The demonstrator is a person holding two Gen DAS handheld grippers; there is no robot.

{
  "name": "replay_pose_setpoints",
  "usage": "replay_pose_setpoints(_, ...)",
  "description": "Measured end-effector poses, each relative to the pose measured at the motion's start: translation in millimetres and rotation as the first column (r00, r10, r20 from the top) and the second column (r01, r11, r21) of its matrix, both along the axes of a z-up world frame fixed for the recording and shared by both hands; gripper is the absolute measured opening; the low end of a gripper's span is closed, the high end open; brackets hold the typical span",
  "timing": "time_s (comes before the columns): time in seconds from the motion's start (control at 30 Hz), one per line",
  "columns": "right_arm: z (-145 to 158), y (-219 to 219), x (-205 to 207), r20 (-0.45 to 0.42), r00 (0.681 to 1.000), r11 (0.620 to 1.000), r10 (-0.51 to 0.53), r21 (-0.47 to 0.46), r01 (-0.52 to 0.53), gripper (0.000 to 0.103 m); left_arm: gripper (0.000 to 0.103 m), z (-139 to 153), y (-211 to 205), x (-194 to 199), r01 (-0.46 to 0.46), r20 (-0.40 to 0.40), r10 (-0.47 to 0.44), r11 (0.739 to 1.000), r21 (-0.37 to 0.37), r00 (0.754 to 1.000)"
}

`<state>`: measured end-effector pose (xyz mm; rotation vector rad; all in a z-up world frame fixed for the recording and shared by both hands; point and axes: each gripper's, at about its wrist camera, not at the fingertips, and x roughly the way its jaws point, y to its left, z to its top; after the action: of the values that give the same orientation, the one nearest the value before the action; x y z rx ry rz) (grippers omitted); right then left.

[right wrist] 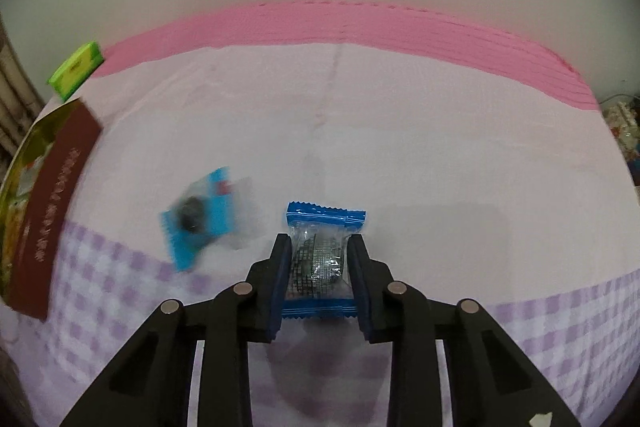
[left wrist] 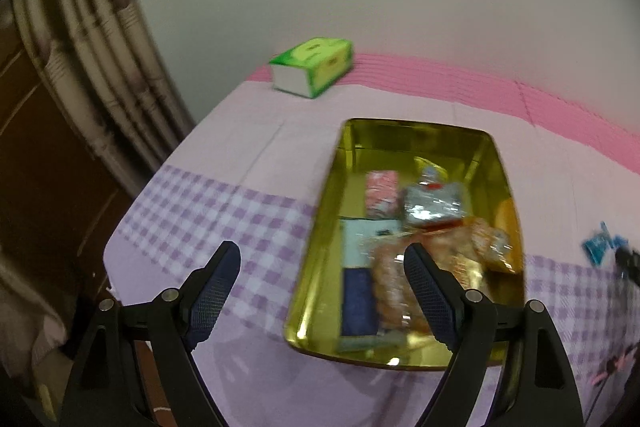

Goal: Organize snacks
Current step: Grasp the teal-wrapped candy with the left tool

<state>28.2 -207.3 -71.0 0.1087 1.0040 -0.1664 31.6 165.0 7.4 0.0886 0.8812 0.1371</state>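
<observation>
Right hand-held gripper [right wrist: 319,251] pinches a blue snack packet [right wrist: 320,259] above the tabletop [right wrist: 440,147]. Left hand-held gripper [left wrist: 322,261] spread, empty, beside the gold tin [left wrist: 320,247]. Tin holds several snacks; second blue packet [right wrist: 200,217] remains outside. Judged mostly done.
</observation>
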Motion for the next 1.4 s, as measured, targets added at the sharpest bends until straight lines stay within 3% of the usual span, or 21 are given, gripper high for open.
replay_pose_setpoints(0.2, -1.2, -35.7, 1.8, 0.036, 0.999, 0.999, -0.016, -0.047, 0.017, 0.027, 0.084, 6.7, -52.5, -7.0, 0.157, -0.011, -0.158, 0.987, -0.030, 0.987)
replay_pose_setpoints(0.33, -2.2, -49.0, 0.3, 0.051, 0.999, 0.996, -0.010, -0.091, 0.015, 0.027, 0.084, 5.8, -96.9, -3.5, 0.279, -0.026, -0.279, 0.960, -0.020, 0.960)
replay_pose_setpoints(0.53, -4.4, -65.5, 0.3, 0.065, 0.998, 0.995, -0.017, -0.095, 0.023, 0.027, 0.084, -3.9, -156.3, 4.4, 0.446, -0.013, -0.447, 0.894, -0.035, 0.895)
replay_pose_setpoints(0.87, -5.6, -71.4, -3.9, 0.092, 0.995, 0.997, -0.035, -0.064, 0.041, 0.028, 0.084, -41.7, -230.6, 27.5, 0.633, -0.117, -0.638, 0.770, -0.076, 0.761)
replay_pose_setpoints(1.23, -8.7, -71.6, -7.0, 0.100, 0.994, 0.997, -0.039, -0.067, 0.046, 0.028, 0.079, -78.5, -271.1, 50.1, 0.660, -0.186, -0.664, 0.745, -0.096, 0.724)
replay_pose_setpoints(1.4, -9.0, -71.6, -6.9, 0.100, 0.994, 0.997, -0.040, -0.068, 0.047, 0.028, 0.076, -84.0, -281.1, 59.2, 0.656, -0.194, -0.669, 0.743, -0.134, 0.717)
